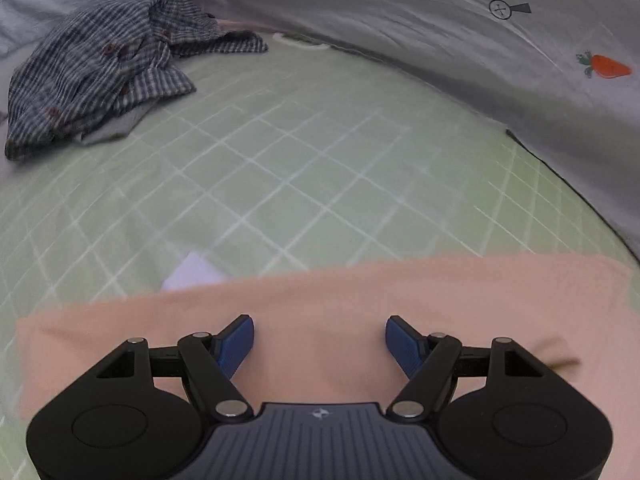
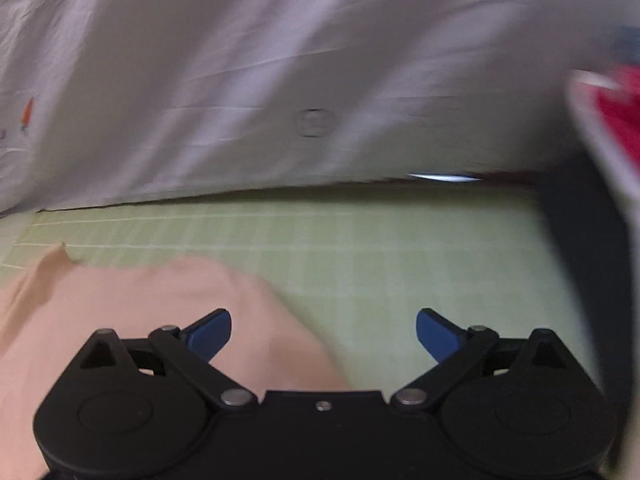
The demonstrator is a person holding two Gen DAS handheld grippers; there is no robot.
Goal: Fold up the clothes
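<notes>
A peach garment (image 1: pixel 320 292) lies spread flat on the green checked sheet (image 1: pixel 300 160). My left gripper (image 1: pixel 319 322) hovers over it, open, with nothing between its blue pads (image 1: pixel 236 340). In the right wrist view the same peach garment (image 2: pixel 140 300) ends in a rounded edge under my right gripper (image 2: pixel 323 316). That gripper stands wide open, its left pad (image 2: pixel 210 332) over the cloth and the other over the bare sheet (image 2: pixel 400 248). A crumpled blue-and-white checked shirt (image 1: pixel 100 72) lies at the far left.
A white quilt (image 1: pixel 400 20) with a carrot print (image 1: pixel 608 66) is bunched along the far side of the sheet, and the same quilt (image 2: pixel 280 80) fills the right wrist view's background. A blurred red thing (image 2: pixel 616 108) sits at the right. A small white piece (image 1: pixel 196 272) peeks out beside the peach garment.
</notes>
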